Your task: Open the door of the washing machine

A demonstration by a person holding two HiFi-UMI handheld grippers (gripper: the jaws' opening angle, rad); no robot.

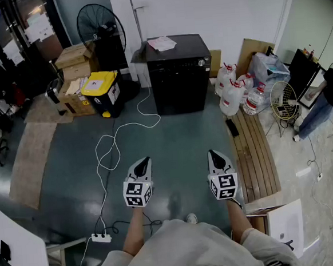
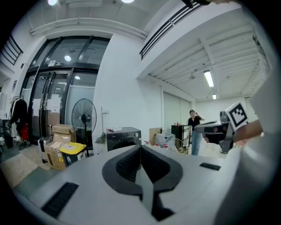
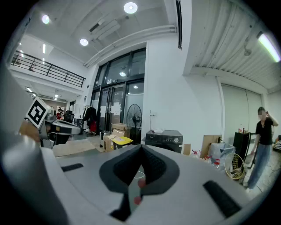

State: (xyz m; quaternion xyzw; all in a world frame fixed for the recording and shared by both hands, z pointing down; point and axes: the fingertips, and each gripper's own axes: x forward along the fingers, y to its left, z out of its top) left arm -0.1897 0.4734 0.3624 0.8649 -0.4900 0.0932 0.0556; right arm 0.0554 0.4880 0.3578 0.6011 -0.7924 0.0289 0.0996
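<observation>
- Grey floor [image 1: 174,157] runs ahead of me to the far white wall, where the black washing machine [image 1: 179,74] stands with its door closed. It is well apart from both my tools, so the task is not yet begun.
- Its front is dark all over, and I cannot make out the door's edge or handle. I judge I could catch the wrong seam or the knob panel and pull to no effect.
- Loose papers [image 1: 162,43] lie on its top, and a sharp tug could shake them off.
- My left gripper [image 1: 145,160] has its jaws pressed together on nothing, and my right gripper [image 1: 212,153] likewise meets at the tips and is empty. If I arrive like this I can only poke the door, so one pair has to part before it reaches the handle.
- A white cable [image 1: 115,142] loops over the floor between me and the machine and runs down to a power strip [image 1: 100,238] near my feet. My foot could snag it on the way.
- Water jugs [image 1: 235,92] stand just beside the machine's right side, next to a slatted wooden bench [image 1: 256,145]. A door swinging that way, or my elbow, could knock them.
- A person [image 1: 324,97] stands far to the right, clear of my path.
</observation>
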